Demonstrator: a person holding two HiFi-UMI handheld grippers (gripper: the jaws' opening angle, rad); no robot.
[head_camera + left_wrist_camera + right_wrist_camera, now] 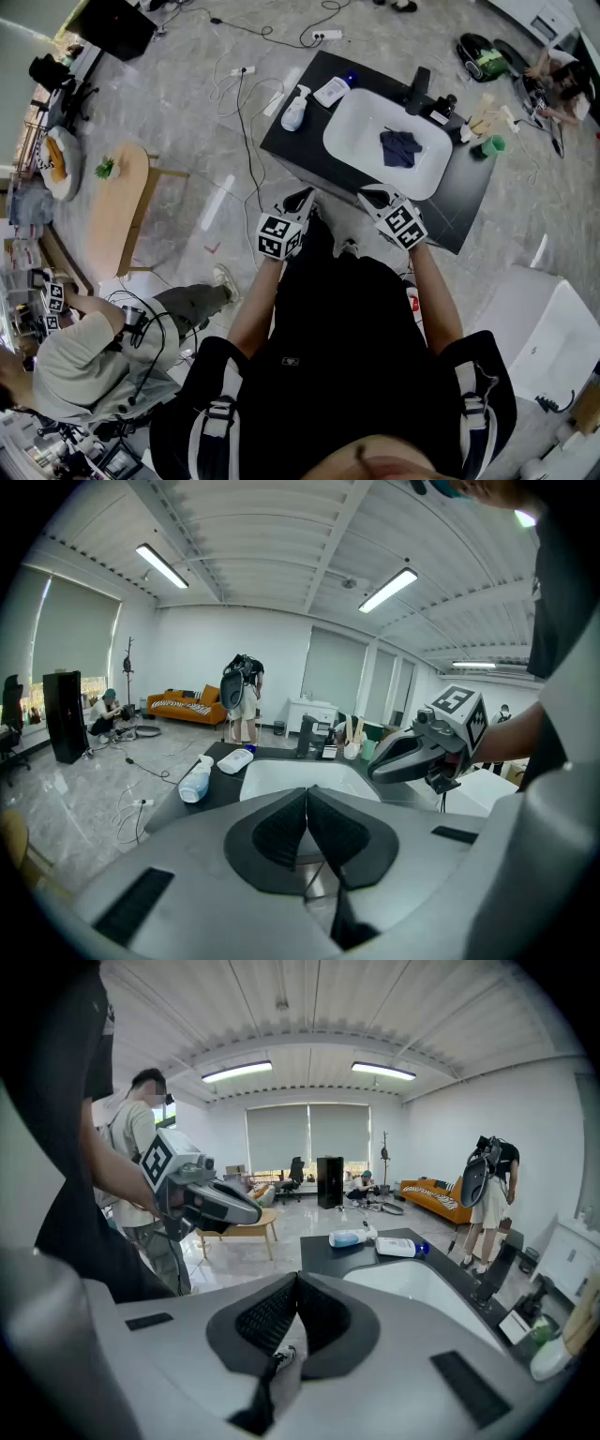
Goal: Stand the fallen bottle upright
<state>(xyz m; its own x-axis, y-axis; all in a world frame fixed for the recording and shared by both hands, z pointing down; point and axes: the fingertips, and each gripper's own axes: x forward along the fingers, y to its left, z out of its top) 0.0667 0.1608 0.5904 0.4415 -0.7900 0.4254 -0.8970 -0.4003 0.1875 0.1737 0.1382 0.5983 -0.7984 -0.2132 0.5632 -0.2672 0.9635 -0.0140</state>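
Observation:
A white spray bottle lies on its side at the left end of the black counter. A flat white bottle with a blue cap lies beside it. Both also show in the left gripper view, spray bottle and flat bottle, and in the right gripper view, spray bottle and flat bottle. My left gripper and right gripper hover side by side at the counter's near edge, well short of the bottles. Both are shut with nothing between the pads.
A white sink set in the counter holds a dark cloth, with a black faucet behind it. A green cup and small items stand at the right end. Cables cross the floor; a person sits at lower left near a wooden table.

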